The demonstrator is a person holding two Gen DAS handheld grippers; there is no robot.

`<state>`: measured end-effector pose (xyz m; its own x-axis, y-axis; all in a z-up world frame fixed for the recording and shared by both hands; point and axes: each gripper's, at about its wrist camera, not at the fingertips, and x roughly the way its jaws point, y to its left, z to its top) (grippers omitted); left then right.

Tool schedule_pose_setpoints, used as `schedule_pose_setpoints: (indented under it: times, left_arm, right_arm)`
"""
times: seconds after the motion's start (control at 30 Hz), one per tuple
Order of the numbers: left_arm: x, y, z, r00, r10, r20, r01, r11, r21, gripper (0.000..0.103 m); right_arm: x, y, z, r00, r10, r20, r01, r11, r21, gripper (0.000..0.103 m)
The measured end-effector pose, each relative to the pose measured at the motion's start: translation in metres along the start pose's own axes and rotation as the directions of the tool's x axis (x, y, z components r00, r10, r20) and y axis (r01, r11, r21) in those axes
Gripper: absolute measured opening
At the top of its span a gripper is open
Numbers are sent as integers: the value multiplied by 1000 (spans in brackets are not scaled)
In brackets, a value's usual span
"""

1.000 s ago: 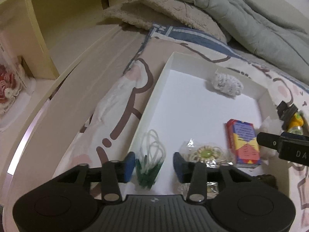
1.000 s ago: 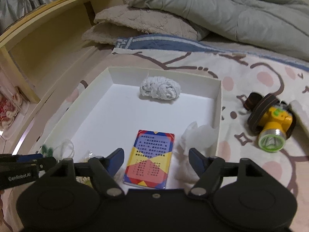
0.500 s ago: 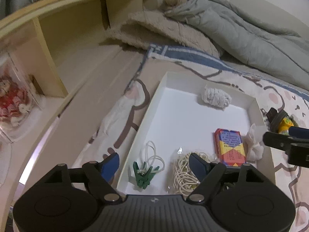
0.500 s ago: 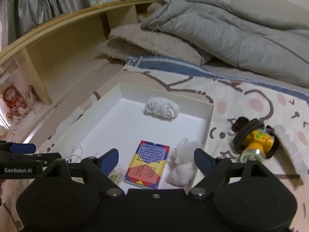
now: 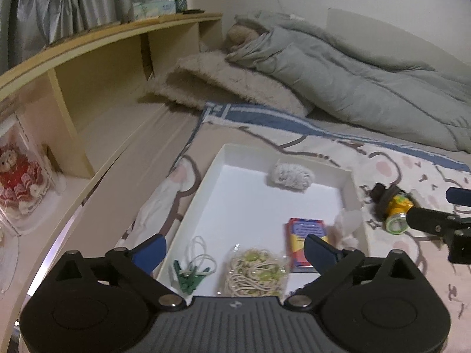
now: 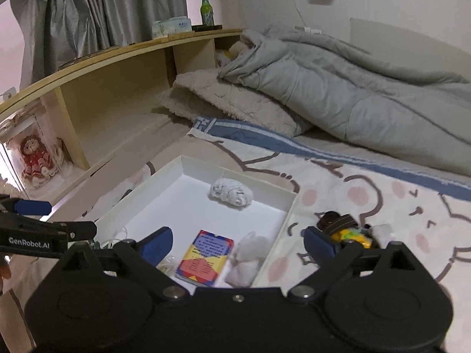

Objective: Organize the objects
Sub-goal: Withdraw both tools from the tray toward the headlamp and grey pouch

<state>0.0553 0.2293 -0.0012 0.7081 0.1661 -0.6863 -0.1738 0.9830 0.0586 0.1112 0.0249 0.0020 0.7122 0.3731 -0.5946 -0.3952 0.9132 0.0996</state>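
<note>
A white tray (image 5: 348, 188) (image 6: 164, 173) lies on the patterned bedsheet. It holds a grey-white yarn ball (image 5: 290, 175) (image 6: 231, 191), a colourful card box (image 5: 303, 232) (image 6: 204, 254), a white tissue wad (image 6: 247, 260), a bag of cord (image 5: 256, 272) and green clips with string (image 5: 188, 273). A yellow headlamp (image 5: 393, 209) (image 6: 350, 232) rests on the sheet to the tray's right. My left gripper (image 5: 235, 248) hangs above the tray's near end, jaws opening, nothing between them. My right gripper (image 6: 237, 242) hovers over the tray's right corner, jaws opening, empty.
A wooden headboard shelf (image 5: 97, 67) runs along the left, with a doll in a clear case (image 5: 17, 173). A beige pillow (image 6: 232, 103) and a grey duvet (image 6: 338, 88) lie at the back. A green bottle (image 6: 206, 8) stands on the shelf top.
Both grippers rose and drew back from the tray while their jaws spread wide. The left one came away from the green clips and cord bag, the right one from the card box.
</note>
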Motion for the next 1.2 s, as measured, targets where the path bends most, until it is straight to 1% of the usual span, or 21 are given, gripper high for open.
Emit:
schedule_pose_setpoints:
  times: [0.13,0.27,0.33,0.47,0.6,0.83,1.2]
  left_arm:
    - [-14,-14,-3,1000,-4,31,3,999,34,102]
    - [-27,-22,-6,999,-18,51,16,999,40,103]
    - [-33,-25,-9,998,-15,65,12,999,43,103]
    - [-41,-29,-13,997,-16,76,13,999,44,103]
    - [-48,-32,-17,996,-20,91,16,999,45,103]
    - [-52,-35,-19,994,-5,113,-2,998,66,103]
    - [-42,-39,-13,993,9,115,-15,998,56,103]
  right_arm:
    - [-15,-8,-3,1000,-20,14,20,999,-30,99]
    - [-28,-16,-8,998,-48,27,49,999,-25,103]
    - [-32,-20,-12,996,-74,40,75,997,-23,103]
    - [-38,-28,-18,994,-98,54,100,994,-33,103]
    - [-43,-36,-21,995,-92,45,93,995,-22,103]
    - [-50,-41,-25,995,-90,49,90,996,-14,103]
    - [-55,-51,-21,997,-63,55,63,998,-6,103]
